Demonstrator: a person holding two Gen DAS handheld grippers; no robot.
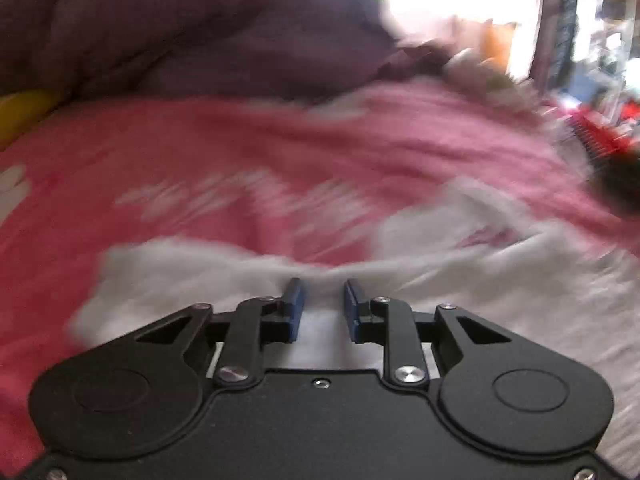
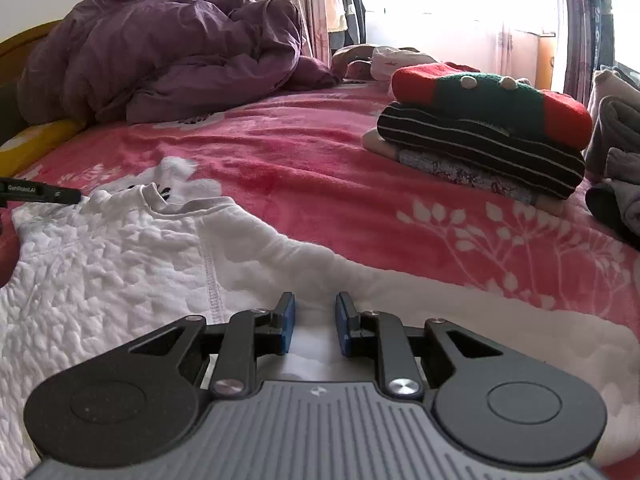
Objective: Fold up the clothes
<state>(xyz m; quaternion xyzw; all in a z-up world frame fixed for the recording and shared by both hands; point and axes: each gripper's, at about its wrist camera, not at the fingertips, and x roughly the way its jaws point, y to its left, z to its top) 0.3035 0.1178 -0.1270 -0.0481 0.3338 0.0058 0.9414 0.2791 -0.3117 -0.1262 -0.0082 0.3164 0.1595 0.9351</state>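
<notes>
A white textured top lies spread on the pink floral bedspread. My right gripper is open, low over the top's sleeve, blue pads a little apart with white cloth between and below them. My left gripper is open over a white edge of the same top; that view is motion-blurred. The left gripper's tip also shows in the right wrist view, at the top's shoulder near the collar.
A stack of folded clothes, red-green knit on top of a striped piece, sits at the right of the bed. A purple duvet is heaped at the back left. Grey garments lie at the far right.
</notes>
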